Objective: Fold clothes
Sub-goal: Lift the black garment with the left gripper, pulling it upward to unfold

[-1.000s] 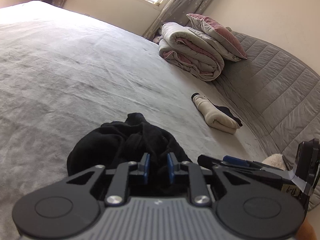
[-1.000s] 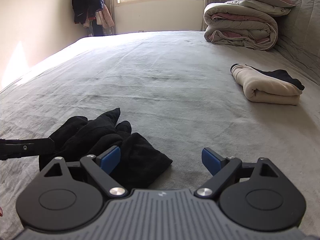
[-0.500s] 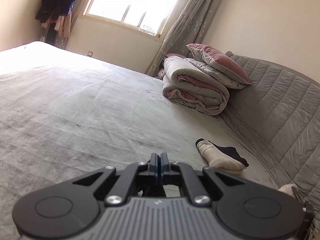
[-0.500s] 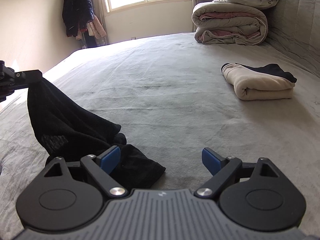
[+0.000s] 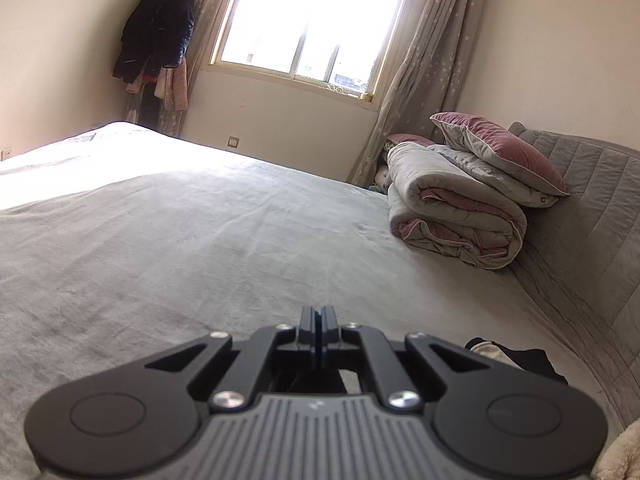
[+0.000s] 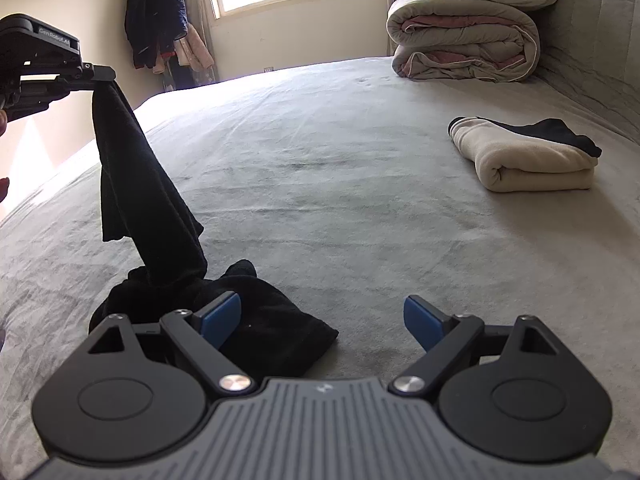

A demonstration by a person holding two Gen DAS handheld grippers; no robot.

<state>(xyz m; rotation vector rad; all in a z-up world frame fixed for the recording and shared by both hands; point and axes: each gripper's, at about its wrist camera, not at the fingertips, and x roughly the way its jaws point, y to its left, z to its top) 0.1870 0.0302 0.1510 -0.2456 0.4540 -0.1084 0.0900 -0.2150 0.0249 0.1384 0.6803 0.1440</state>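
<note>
In the right wrist view a black garment (image 6: 148, 184) hangs from my left gripper (image 6: 106, 74), which is shut on its top edge high at the left. The garment's lower part lies bunched on the grey bed (image 6: 340, 184). My right gripper (image 6: 322, 318) stands open low over the bed, its left blue pad (image 6: 220, 316) just above the bunched cloth. In the left wrist view my left gripper (image 5: 319, 320) shows pressed-together fingers; the cloth hangs below them, mostly hidden.
A folded cream and black garment (image 6: 528, 156) lies on the bed's right side. A rolled duvet (image 6: 464, 40) with pillows (image 5: 500, 152) is stacked at the padded headboard (image 5: 592, 216). Clothes hang in the corner (image 5: 156, 32) by the window (image 5: 308, 20).
My left gripper shut on the black garment and rose, lifting one end off the bed so the cloth now hangs stretched. The right gripper stayed open and nearly still.
</note>
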